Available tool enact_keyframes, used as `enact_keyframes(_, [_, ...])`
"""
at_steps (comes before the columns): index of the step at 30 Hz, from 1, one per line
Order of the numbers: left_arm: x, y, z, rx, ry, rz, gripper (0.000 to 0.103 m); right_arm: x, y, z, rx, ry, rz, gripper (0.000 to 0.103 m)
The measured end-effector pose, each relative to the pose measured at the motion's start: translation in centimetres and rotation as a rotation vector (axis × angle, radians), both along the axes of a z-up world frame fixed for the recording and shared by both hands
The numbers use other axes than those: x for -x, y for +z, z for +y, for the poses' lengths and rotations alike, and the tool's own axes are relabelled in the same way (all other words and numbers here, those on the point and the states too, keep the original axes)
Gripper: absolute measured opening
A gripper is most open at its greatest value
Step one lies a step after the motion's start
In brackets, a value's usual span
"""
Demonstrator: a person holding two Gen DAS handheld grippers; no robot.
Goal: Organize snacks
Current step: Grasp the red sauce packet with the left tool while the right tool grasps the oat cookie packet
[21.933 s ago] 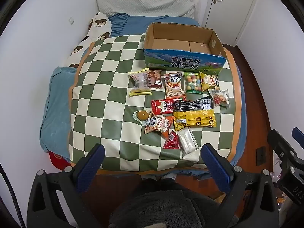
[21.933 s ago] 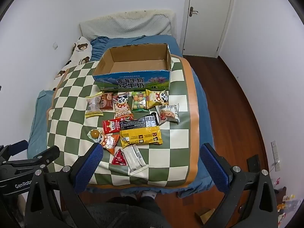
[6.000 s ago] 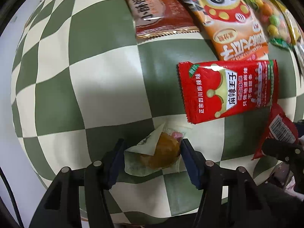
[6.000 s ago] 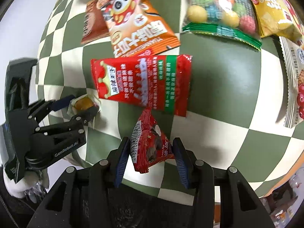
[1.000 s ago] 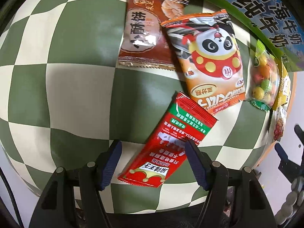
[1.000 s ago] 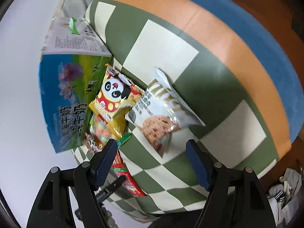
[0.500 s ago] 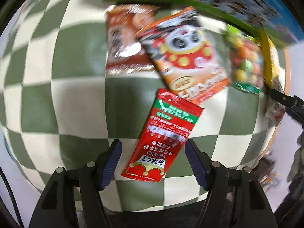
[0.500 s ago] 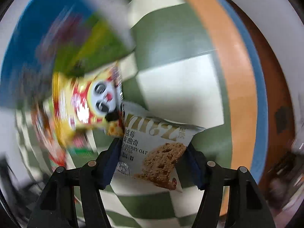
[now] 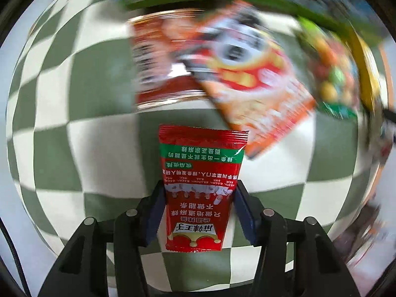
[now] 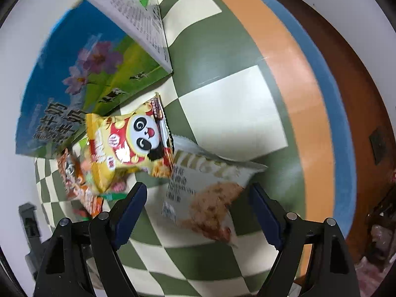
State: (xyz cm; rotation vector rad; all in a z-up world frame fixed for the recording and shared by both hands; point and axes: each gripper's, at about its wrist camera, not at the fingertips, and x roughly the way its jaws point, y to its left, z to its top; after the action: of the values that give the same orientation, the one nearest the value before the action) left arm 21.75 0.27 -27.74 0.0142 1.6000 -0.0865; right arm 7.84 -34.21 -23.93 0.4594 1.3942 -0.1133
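Now the left gripper (image 9: 199,214) has just closed its jaws on the red sachet (image 9: 201,185): the blue pads press both long edges, and the sachet sticks out ahead of them, sharp against a smeared background, so it looks lifted off the checked cloth (image 9: 99,148). That puts one snack in hand, ready, I'd guess, for the box (image 10: 81,74).

The right gripper (image 10: 198,205) has just been opening; its jaws stand apart astride the oat-cookie pack (image 10: 205,193), whose lower half lies between the fingers without either pad touching it. That grab is not made yet.

Largest thing around is the bed, cloth-covered. The box stands beyond the right gripper, up and to its left. A yellow panda bag (image 10: 131,146) overlaps the cookie pack's far corner just ahead of the left finger and may drag along. Ahead of the left gripper lie an orange panda bag (image 9: 250,79) and a brown pack (image 9: 158,61), both blurred.
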Motion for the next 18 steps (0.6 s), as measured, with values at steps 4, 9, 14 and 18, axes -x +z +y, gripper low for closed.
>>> enact_keyframes(4, [-0.2, -0.4, 2.3, 0.045, 0.109, 0.038, 0.051, 0.2, -0.9, 1.4, 0.083, 0.077, 0.008, 0.061])
enact_keyframes(9, [0.2, -1.8, 2.5, 0.057, 0.079, 0.081, 0.057, 3.3, -1.2, 3.3, 0.107, 0.191, 0.054, 0.061])
enact_keyframes(14, [1.2, -2.9, 2.0, 0.039, 0.074, 0.072, 0.057, 4.3, -2.6, 4.6, 0.100, 0.189, 0.070, 0.062])
enact_keyframes(18, [-0.2, -2.0, 1.0, 0.010, 0.056, 0.019, 0.049, 4.1, -2.6, 4.9, 0.115, 0.176, 0.048, 0.056])
